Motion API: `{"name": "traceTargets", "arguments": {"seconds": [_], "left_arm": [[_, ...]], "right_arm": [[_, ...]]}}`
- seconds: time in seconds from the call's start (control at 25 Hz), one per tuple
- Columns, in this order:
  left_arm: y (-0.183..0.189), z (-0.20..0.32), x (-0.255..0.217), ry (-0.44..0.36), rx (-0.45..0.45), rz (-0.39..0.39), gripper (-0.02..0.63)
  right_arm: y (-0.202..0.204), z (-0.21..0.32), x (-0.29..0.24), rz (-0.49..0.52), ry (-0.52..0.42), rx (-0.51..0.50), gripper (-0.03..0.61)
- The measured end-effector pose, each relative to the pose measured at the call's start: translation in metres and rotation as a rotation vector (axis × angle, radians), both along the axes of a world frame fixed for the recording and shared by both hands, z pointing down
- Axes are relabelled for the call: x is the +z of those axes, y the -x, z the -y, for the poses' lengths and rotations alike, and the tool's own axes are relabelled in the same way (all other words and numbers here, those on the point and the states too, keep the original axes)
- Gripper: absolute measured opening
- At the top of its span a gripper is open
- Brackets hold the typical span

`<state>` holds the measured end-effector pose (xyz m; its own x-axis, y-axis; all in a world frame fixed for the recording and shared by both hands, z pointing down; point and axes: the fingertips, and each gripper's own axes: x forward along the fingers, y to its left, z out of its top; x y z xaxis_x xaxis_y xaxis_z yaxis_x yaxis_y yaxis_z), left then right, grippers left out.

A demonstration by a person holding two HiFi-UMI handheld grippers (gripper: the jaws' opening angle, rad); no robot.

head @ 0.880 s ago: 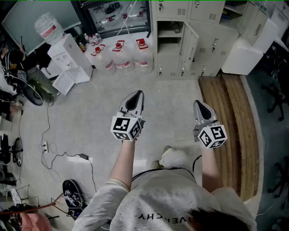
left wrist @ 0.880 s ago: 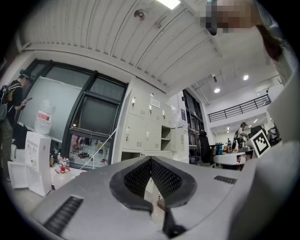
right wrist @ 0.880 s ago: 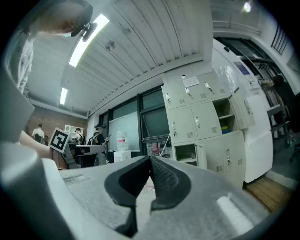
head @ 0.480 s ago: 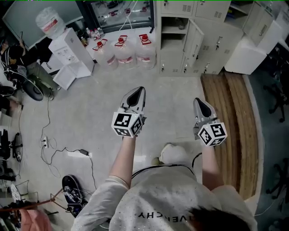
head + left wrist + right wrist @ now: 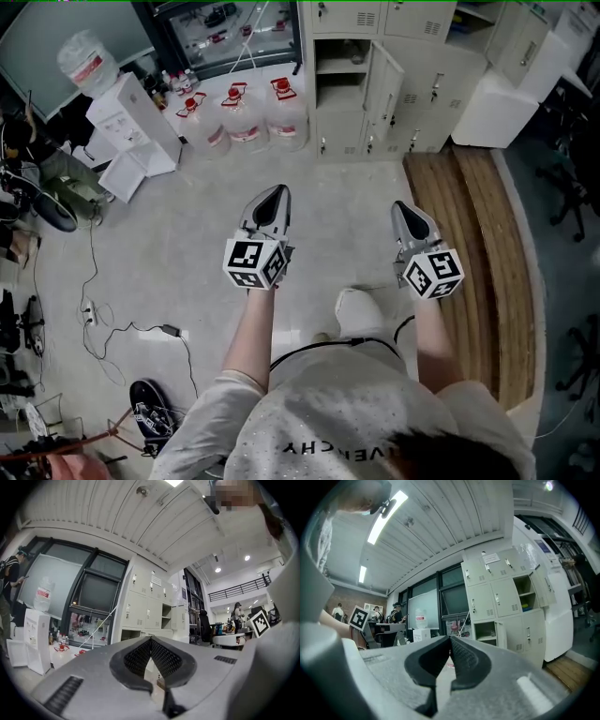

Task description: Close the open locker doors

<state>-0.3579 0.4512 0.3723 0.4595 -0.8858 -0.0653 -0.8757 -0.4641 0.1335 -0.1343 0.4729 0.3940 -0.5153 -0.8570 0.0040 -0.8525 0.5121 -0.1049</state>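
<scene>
A bank of pale lockers [image 5: 394, 84] stands against the far wall. One lower compartment [image 5: 339, 86] is open, its door [image 5: 382, 86] swung out to the right. A second open compartment [image 5: 526, 591] shows higher up in the right gripper view. My left gripper [image 5: 277, 193] and right gripper [image 5: 401, 208] are held out over the floor, well short of the lockers and pointing toward them. Both are shut with nothing between the jaws. The left gripper [image 5: 151, 639] faces the lockers [image 5: 143, 613], and the right gripper [image 5: 450, 639] faces the open lower door [image 5: 501, 632].
Three large water bottles [image 5: 248, 117] stand left of the lockers beside a white dispenser [image 5: 127, 127]. A raised wooden platform [image 5: 478, 244] runs along the right, with a white cabinet [image 5: 492, 108] at its far end. Cables [image 5: 103, 309] trail on the floor at left. My shoe [image 5: 361, 309] is below.
The lockers and bottles have slid a little to the left in the head view, and the shoe has stepped forward. Both grippers stay shut and keep their spacing.
</scene>
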Motion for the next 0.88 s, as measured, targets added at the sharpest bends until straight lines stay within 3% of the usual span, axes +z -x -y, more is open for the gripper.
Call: {"name": "traceTargets", "arguments": {"seconds": [0.16, 0.48, 0.88], "left_arm": [[-0.011, 0.026, 0.004, 0.008, 0.001, 0.008, -0.002], [-0.035, 0.109, 0.018, 0.041, -0.02, 0.007, -0.002], [-0.077, 0.219, 0.031, 0.081, -0.061, 0.007, -0.002]], "right_arm": [[-0.013, 0.028, 0.006, 0.018, 0.011, 0.008, 0.003], [-0.041, 0.116, 0.022, 0.034, 0.049, -0.015, 0.101], [-0.089, 0.237, 0.042, 0.038, 0.116, -0.049, 0.143]]}}
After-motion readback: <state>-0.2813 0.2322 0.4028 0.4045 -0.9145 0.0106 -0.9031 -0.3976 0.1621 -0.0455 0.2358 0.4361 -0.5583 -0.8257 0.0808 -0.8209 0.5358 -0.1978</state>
